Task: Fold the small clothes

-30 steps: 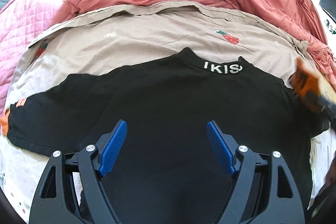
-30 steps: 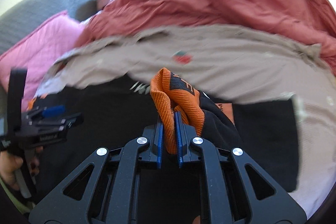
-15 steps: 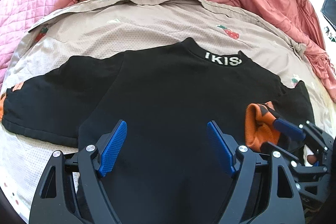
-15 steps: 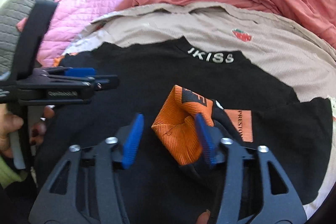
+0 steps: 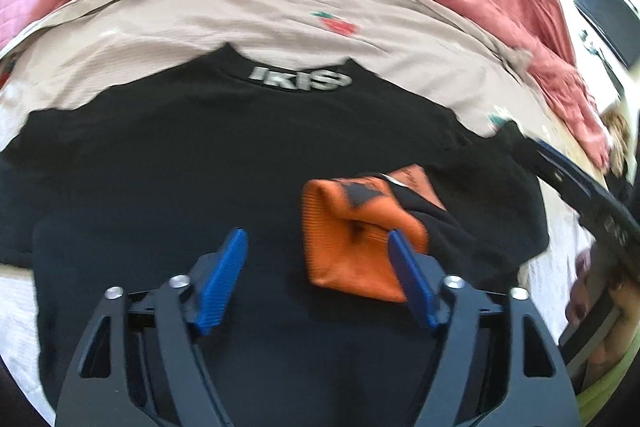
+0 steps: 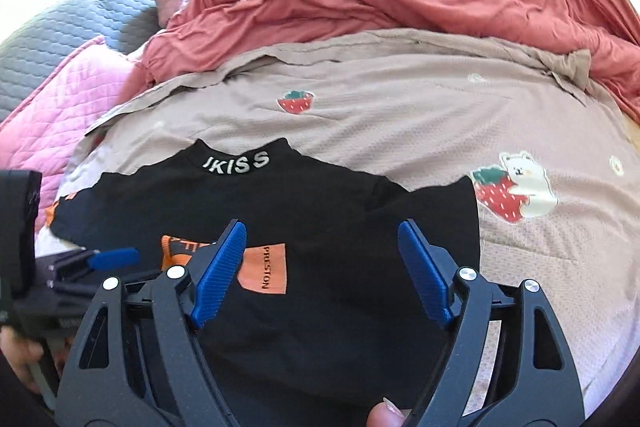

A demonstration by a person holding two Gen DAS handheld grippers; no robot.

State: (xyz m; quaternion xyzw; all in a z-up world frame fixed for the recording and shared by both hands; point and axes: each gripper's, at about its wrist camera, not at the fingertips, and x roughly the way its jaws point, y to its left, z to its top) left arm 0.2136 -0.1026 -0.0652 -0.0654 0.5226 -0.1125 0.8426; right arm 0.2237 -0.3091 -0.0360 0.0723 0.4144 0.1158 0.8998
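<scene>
Your black IKISS sweater (image 6: 280, 227) lies flat, mid-bed, on the beige strawberry sheet (image 6: 400, 115). One orange-cuffed sleeve (image 5: 352, 239) is folded in; the other sleeve and the body remain. Your left gripper (image 5: 316, 279) and right gripper (image 6: 320, 267) both gape wide, holding nothing.

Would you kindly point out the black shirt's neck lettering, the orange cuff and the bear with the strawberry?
neck lettering (image 6: 236, 163), right wrist view, on the middle letters.
orange cuff (image 5: 344, 239), left wrist view, on its ribbed face.
bear with strawberry (image 6: 514, 187), right wrist view, where bear meets berry.
</scene>
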